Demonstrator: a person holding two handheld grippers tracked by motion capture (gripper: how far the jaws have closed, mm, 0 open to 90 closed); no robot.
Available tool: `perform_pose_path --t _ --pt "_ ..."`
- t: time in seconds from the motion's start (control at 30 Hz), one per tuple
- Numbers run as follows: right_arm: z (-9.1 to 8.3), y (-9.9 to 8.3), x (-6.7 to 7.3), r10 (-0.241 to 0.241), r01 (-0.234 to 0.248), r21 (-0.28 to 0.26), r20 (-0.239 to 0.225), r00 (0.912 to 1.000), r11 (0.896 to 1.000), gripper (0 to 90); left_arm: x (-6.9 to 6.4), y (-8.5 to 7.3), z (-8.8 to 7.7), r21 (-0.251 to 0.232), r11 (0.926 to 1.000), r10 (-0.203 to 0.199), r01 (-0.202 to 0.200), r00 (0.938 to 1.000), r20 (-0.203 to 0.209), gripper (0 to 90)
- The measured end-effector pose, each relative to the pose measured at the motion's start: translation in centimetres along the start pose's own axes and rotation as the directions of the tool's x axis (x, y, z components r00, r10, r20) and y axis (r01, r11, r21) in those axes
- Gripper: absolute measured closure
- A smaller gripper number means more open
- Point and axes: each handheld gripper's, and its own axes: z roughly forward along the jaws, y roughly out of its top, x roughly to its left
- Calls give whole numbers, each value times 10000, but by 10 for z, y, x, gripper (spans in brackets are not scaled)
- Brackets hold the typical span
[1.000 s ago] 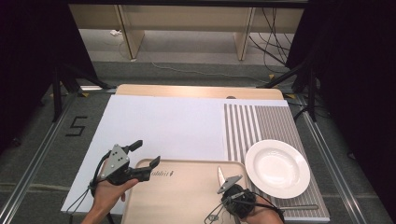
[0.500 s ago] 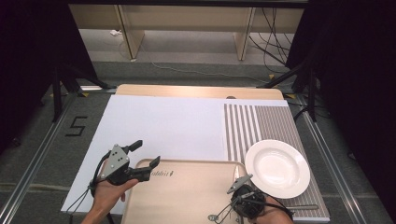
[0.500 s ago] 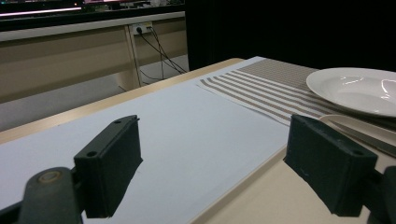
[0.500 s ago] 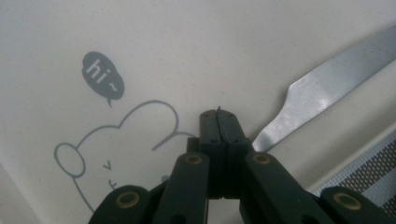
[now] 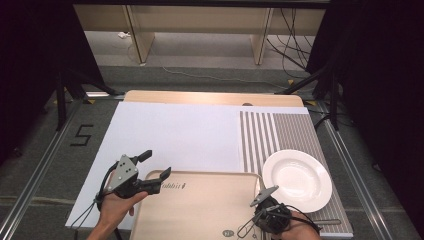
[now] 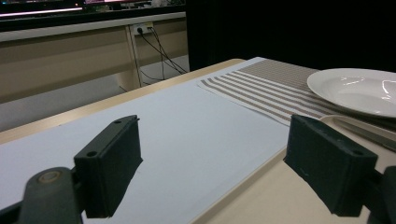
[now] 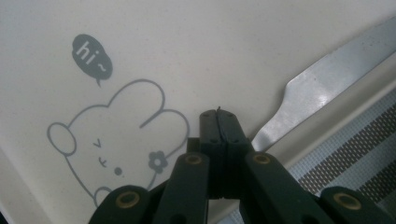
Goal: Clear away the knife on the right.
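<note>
In the high view the left gripper (image 5: 152, 167) stands with jaws spread wide, one jaw on the tray (image 5: 200, 207) corner. In the left gripper view the tray's edge (image 6: 261, 186) runs between those jaws. In the right gripper view the right gripper (image 7: 218, 116) is clenched empty over the tray (image 7: 196, 56), a knife (image 7: 322, 88) just beside its tips.

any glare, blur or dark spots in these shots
High view: the surroundings fall to black at both sides, and the plate is bright white. Left gripper view: soft highlights on the plate, the near jaws slightly blurred, a shadow under the left jaw. Right gripper view: glare on the knife blade, and the jaws look soft.
</note>
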Motion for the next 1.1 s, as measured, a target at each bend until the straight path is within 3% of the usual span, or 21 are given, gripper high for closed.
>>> perform_pose_path --t 0.23,0.33,0.43,0.5,0.63,0.67,0.77,0.8,0.83,1.03,1.1 --pt "-4 -5 -5 213 -217 -253 -157 9996 9994 900 0 0 0 -1 10000 -1 1 10000 1 176" --pt "-9 -5 -8 414 -456 -789 -538 9977 9958 801 0 0 0 6 10000 31 -31 10000 20 175" --pt "-16 -5 -10 405 -523 -1530 -791 9960 9868 714 0 0 0 27 10000 24 -24 10000 22 175" --pt "-19 -5 -12 348 -495 -1740 -862 9957 9835 672 0 0 0 36 10000 31 -31 10000 11 175" --pt "-24 -6 -17 465 -645 -2416 -797 9957 9682 498 0 0 0 11 10000 -1 1 10000 -16 176" --pt "-27 -6 -18 750 -892 -2680 -627 9952 9593 434 0 0 0 13 10000 8 -8 10000 -14 175" --pt "-33 -6 -18 953 -1017 -2942 -361 9948 9503 319 0 0 0 19 10000 18 -18 10000 -39 176" --pt "-35 -6 -19 1070 -1078 -3129 -199 9941 9436 295 0 0 0 17 10000 24 -23 10000 -41 175" --pt "-37 -6 -22 928 -947 -3165 -211 9955 9439 277 0 0 0 10 10000 17 -17 10000 -47 176" --pt "-45 -11 -30 1873 -1752 -3850 -62 9823 9061 247 0 0 0 1 10000 11 -11 10000 -49 176" --pt "-49 -14 -35 1807 -1685 -3921 -59 9835 9044 236 1 0 0 9 10000 2 -2 10000 -46 175"
